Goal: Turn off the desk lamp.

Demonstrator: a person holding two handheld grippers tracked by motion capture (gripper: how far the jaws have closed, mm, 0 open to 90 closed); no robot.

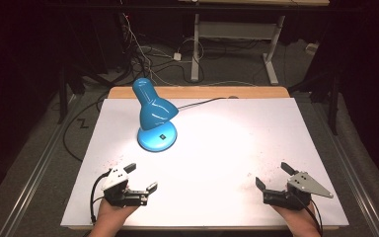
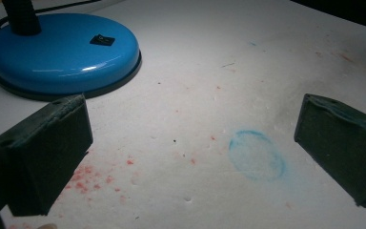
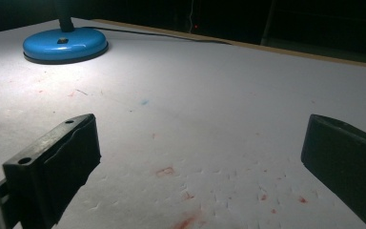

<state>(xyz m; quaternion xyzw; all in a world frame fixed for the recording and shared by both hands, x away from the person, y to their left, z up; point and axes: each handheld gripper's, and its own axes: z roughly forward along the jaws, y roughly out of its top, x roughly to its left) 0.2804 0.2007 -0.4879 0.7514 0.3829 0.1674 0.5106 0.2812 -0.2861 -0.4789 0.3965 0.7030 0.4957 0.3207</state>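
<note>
Blue lamp (image 2: 62, 52), shade cut off

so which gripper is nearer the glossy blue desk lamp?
Left. The left gripper sits just in front of the glossy blue desk lamp; the right gripper is far across the white tabletop.

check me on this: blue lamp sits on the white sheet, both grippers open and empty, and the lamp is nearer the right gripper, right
Not quite. The lamp stands nearer the left gripper, not the right gripper; the high view shows it on the left half of the sheet. The rest holds: both grippers are open and empty.
</note>
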